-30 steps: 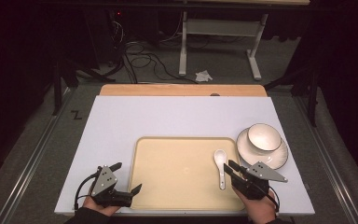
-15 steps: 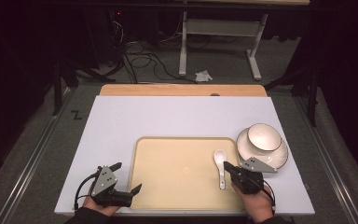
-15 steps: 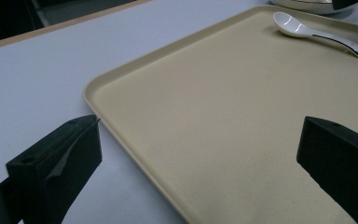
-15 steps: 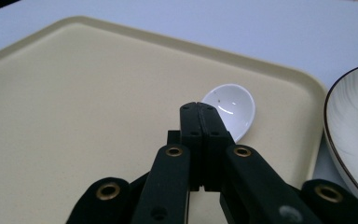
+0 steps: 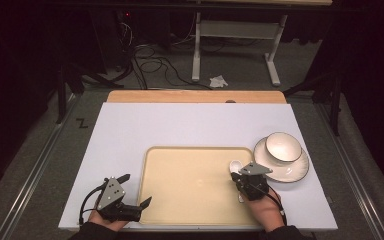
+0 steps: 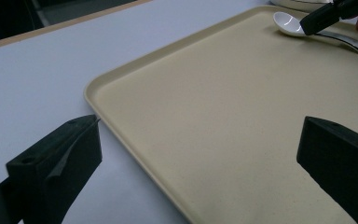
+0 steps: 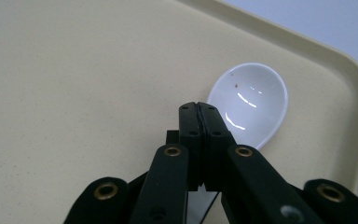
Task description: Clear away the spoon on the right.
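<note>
We judge the work to be at the grasp stage. The right gripper [image 7: 199, 109] has its jaws pressed together over the handle of the white ceramic spoon [image 7: 251, 103], which lies on the beige tray [image 5: 190, 185] at its right edge, bowl end toward the far side. The spoon is not yet lifted. The left gripper [image 5: 132, 192] rests at the tray's near left corner, jaws wide apart and empty. The bowl [image 5: 282, 147] sits on its saucer [image 5: 300, 170] just beside the tray; transfer remains to be done.

Each tool is black with a grey three-cornered plate on top. The left tool [image 5: 132, 205] trails a black cable. The right tool [image 7: 199, 140] shows brass-coloured rivets; dark sleeves show at six o'clock.
</note>
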Demonstrator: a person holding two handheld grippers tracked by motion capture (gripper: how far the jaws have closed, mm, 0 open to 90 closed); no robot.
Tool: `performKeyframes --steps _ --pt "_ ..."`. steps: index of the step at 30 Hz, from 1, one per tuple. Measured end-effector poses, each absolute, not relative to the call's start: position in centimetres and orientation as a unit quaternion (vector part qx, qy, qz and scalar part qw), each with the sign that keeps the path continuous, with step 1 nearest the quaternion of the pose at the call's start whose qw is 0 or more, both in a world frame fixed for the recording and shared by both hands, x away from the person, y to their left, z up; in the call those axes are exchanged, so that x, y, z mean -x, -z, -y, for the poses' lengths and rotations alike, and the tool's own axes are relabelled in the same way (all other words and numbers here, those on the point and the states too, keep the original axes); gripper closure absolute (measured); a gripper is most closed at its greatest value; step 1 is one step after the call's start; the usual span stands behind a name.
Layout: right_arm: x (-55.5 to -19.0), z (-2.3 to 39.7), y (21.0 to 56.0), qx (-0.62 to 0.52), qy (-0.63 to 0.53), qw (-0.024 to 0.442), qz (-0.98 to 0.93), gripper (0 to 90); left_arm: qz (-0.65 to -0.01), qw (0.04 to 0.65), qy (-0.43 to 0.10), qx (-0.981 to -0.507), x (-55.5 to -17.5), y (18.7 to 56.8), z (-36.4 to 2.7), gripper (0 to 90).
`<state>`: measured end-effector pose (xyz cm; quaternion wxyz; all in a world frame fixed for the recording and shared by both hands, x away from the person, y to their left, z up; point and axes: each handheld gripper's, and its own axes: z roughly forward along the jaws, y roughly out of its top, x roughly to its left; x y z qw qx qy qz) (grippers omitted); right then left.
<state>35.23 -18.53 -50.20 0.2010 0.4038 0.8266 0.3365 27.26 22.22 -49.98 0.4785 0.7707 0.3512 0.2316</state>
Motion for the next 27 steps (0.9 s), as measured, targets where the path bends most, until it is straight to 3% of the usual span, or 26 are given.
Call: performKeyframes --steps 4,5,9,14,18,27 --pt "-35.3 18.7 50.2 -0.411 -0.333 0.199 -0.825 89.2 -0.350 0.478 -0.232 -0.771 -27.2 50.0 -22.2 0.5" --pt "-35.3 18.8 50.0 -0.404 -0.345 0.203 -0.823 84.4 -0.350 0.479 -0.232 -0.771 -27.2 50.0 -22.1 0.5" --pt "-35.8 19.2 49.6 -0.407 -0.348 0.211 -0.818 79.4 -0.351 0.478 -0.231 -0.771 -27.3 50.0 -22.1 0.5" --pt "-36.8 19.0 50.2 -0.405 -0.324 0.195 -0.833 81.5 -0.352 0.478 -0.231 -0.771 -27.3 50.0 -22.1 0.5" --pt "-36.9 19.1 50.1 -0.419 -0.310 0.214 -0.826 86.1 -0.351 0.478 -0.231 -0.771 -27.3 50.0 -22.1 0.5" --pt "-37.1 20.1 50.1 -0.435 -0.310 0.214 -0.818 84.2 -0.351 0.479 -0.231 -0.770 -27.3 50.0 -22.1 0.6"
